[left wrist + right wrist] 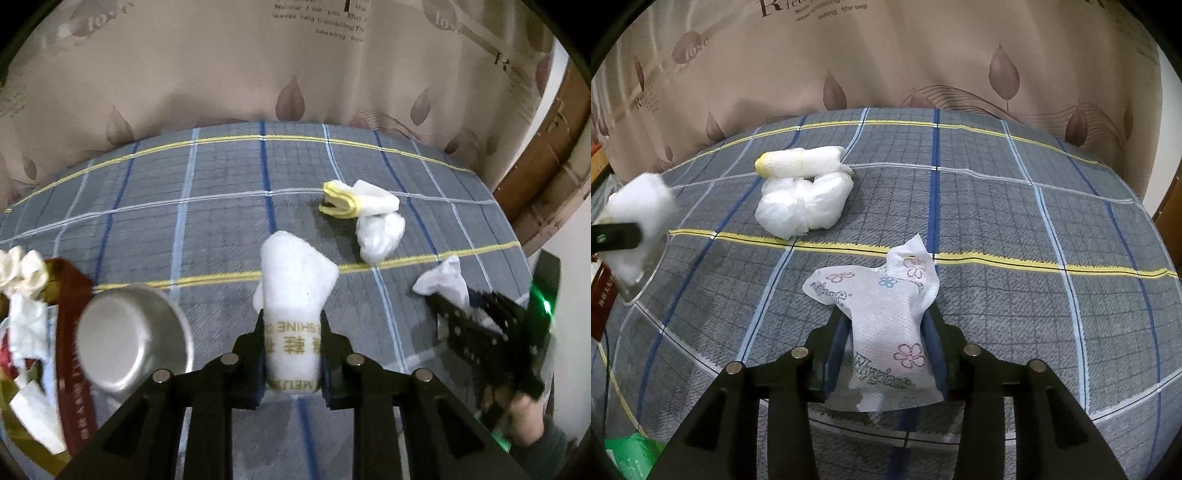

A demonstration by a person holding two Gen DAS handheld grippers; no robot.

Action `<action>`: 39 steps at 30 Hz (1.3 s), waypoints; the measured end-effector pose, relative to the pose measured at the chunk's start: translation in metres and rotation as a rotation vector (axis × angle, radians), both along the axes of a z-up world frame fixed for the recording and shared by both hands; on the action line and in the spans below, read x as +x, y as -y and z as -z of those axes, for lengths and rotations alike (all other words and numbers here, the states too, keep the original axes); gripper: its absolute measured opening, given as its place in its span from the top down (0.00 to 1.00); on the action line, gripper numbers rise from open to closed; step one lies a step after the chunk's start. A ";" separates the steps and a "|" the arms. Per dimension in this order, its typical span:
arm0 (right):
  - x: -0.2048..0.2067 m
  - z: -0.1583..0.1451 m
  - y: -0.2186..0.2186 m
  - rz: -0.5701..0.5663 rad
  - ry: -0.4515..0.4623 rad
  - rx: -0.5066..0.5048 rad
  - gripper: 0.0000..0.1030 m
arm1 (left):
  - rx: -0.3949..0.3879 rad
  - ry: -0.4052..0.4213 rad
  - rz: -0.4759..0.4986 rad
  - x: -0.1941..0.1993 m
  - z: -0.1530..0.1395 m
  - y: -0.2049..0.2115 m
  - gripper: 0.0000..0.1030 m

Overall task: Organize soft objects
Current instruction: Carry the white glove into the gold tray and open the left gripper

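My left gripper (292,325) is shut on a rolled white towel (293,288) with gold lettering, held above the plaid cloth. My right gripper (886,325) is shut on a white tissue pack (886,317) printed with flowers. The right gripper also shows at the right of the left wrist view (480,321), and the towel shows blurred at the left of the right wrist view (639,218). A white roll with a yellow end (801,162) and a clear plastic bag (803,206) lie together on the cloth; they also show in the left wrist view, the roll (360,201) above the bag (380,236).
A metal bowl (133,339) sits left of the left gripper. A red box (70,332) holds several soft white items (26,317). The table has a grey plaid cloth (1034,258) and a leaf-print curtain (923,55) hangs behind. A wooden door (546,155) stands at right.
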State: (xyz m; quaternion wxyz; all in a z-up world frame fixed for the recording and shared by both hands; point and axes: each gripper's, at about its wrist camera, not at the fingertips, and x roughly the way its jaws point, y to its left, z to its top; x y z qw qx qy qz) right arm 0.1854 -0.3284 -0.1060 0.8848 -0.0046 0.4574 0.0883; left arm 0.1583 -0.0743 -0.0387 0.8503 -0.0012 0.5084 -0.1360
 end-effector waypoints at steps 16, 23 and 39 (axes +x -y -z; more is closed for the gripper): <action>0.000 0.001 0.000 -0.002 0.001 -0.012 0.63 | 0.034 0.030 -0.093 -0.058 -0.046 -0.098 0.79; 0.000 0.001 0.000 -0.001 0.002 -0.014 0.63 | 0.071 0.070 -0.186 -0.069 -0.067 -0.153 0.79; 0.000 0.001 0.000 -0.001 0.002 -0.014 0.63 | 0.142 0.051 -0.395 -0.069 -0.055 -0.250 0.78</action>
